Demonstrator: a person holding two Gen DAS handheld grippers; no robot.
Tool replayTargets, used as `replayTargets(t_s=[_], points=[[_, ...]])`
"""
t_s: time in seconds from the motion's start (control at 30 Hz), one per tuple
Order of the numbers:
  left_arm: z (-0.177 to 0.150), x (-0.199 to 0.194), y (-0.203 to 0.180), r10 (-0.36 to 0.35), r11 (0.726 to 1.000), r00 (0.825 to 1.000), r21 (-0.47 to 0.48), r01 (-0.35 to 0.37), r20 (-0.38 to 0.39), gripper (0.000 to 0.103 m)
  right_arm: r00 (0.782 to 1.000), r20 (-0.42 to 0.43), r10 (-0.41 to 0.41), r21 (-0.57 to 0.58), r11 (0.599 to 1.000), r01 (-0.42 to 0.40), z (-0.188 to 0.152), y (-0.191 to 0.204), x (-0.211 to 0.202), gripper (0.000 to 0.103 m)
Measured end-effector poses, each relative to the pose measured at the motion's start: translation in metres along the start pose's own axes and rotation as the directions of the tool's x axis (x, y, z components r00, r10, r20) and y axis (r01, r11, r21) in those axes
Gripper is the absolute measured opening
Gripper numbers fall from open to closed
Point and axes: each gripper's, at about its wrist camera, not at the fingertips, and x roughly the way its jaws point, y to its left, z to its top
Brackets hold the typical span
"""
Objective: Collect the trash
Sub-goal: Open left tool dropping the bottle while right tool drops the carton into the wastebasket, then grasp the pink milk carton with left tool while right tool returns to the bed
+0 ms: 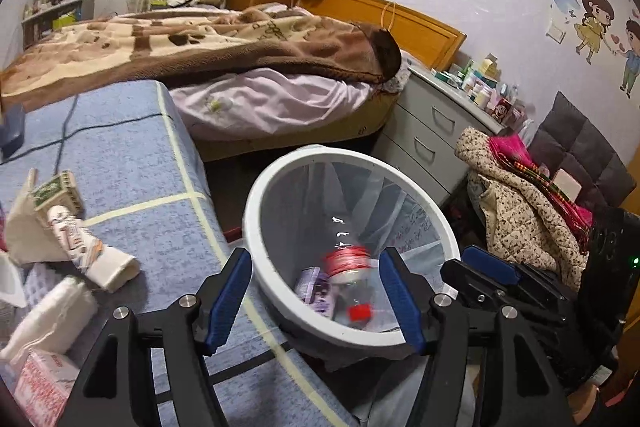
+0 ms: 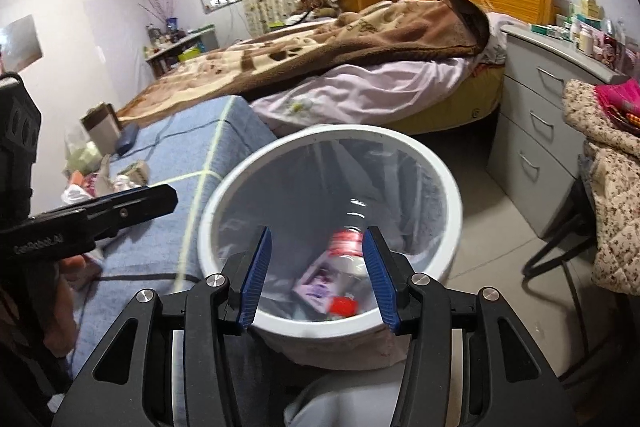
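Observation:
My left gripper hangs open over the near side of a white bin lined with a clear bag. A clear plastic bottle with a red label and red cap lies blurred inside the bin, free of the pads, beside a purple packet. My right gripper is open above the same bin, with the bottle below its gap, untouched. It shows at the bin's right side. More trash sits on the blue tablecloth: a small carton, a printed wrapper, tissues.
The blue-clothed table lies left of the bin, with a black cable across it. Behind stand a bed with a brown blanket, a grey drawer unit crowded with bottles, and a chair heaped with clothes. A finger of the left gripper crosses the right wrist view.

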Motion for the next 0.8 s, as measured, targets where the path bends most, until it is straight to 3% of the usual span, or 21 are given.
replayTargets(t_s=[0.23, 0.43, 0.8], points=[[-0.015, -0.033, 0.012, 0.107, 0.994, 0.992, -0.017, -0.106, 0.074, 0.066, 0.998, 0.001, 0.059, -0.038, 0.998, -0.059, 0.002, 0.02, -0.003, 0.049], [-0.033, -0.066, 0.027, 0.225, 0.974, 0.967, -0.033, -0.222, 0.124, 0.066, 0.992, -0.022, 0.122, -0.082, 0.989, -0.124, -0.001, 0.043, -0.002, 0.049], [-0.068, -0.115, 0.067, 0.342, 0.938, 0.925, -0.11, -0.328, 0.165, 0.066, 0.974, -0.059, 0.22, -0.172, 0.959, -0.227, -0.008, 0.085, -0.004, 0.049]])
